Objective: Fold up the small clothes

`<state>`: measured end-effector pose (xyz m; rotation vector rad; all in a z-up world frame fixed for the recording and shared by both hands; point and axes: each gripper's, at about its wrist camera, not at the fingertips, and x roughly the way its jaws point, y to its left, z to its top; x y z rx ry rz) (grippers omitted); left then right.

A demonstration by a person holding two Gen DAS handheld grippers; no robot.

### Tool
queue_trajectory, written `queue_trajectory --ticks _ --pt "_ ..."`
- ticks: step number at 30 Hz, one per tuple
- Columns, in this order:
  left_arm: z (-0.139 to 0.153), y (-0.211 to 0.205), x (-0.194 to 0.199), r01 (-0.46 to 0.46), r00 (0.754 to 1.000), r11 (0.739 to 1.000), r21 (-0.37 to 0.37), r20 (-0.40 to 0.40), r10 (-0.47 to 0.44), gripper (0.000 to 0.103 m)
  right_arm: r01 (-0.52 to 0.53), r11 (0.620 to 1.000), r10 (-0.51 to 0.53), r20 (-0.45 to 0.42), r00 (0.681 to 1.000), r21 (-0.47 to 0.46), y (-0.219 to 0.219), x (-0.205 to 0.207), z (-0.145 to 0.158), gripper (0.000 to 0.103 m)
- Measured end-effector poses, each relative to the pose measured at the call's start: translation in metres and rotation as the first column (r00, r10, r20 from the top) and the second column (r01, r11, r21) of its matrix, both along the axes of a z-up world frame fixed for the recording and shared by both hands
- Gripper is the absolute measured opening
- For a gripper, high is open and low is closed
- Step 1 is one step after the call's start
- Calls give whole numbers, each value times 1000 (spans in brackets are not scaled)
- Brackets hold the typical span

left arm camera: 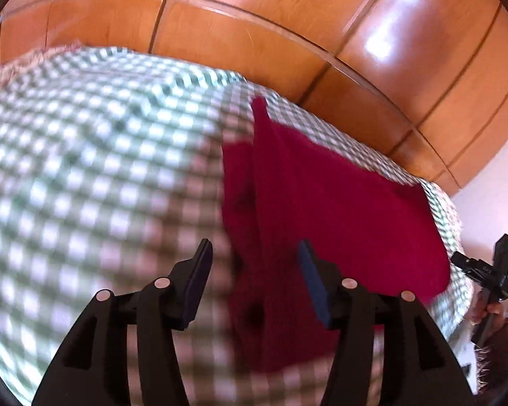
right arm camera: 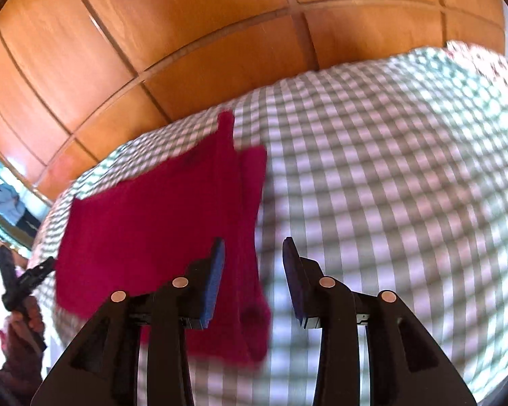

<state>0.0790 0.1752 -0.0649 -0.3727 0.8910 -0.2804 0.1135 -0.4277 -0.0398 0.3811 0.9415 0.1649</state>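
Red garment (left arm camera: 321,203) lies on the bed (left arm camera: 84,152); your left fingers (left arm camera: 254,270) and right fingers (right arm camera: 254,267) gape empty, so careless regrasping could undo its fold.

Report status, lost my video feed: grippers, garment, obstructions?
Left gripper open, right gripper open, neither pinching cloth. Crimson knitted garment lying on green-checked bedspread. Nothing in the way.

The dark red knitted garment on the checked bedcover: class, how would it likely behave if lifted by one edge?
The dark red knitted garment would probably droop, since it already lies in soft folds. It looks light. The green-and-white checked bedcover is cloth, so pushing would likely bunch it, not slide it.
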Motion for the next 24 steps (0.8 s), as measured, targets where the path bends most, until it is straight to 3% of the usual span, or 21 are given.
queue_trajectory --ticks 4,7,8,9,11,15,20,24 --pt "-9 -11 -28 47 999 998 -30 -16 -48 54 -42 998 43 -26 999 37 12 -27 -18 35" --pt "-16 -23 -33 55 998 998 14 -21 -54 49 -41 999 41 -54 998 7 23 -22 -33 32" --pt "-19 -25 -31 63 998 998 20 -27 -63 28 -41 999 39 -64 997 -24 26 -19 -36 16" --pt "-20 -27 -27 75 996 997 26 -48 -74 13 -47 998 44 -65 997 -42 29 -19 -36 9" --pt "-13 -26 -29 83 996 995 50 -45 -81 7 -61 995 59 -35 998 -75 33 -23 -24 7" --pt "6 -20 -43 118 993 991 63 -7 -118 7 -85 992 88 29 996 -94 26 -40 2 6" --pt "-19 -18 -45 97 992 993 59 -85 -92 9 -82 991 74 -83 994 -105 25 -46 -40 6" --pt "-4 -16 -46 51 998 995 90 -46 -47 23 -79 991 73 -55 996 -106 27 -46 -35 6"
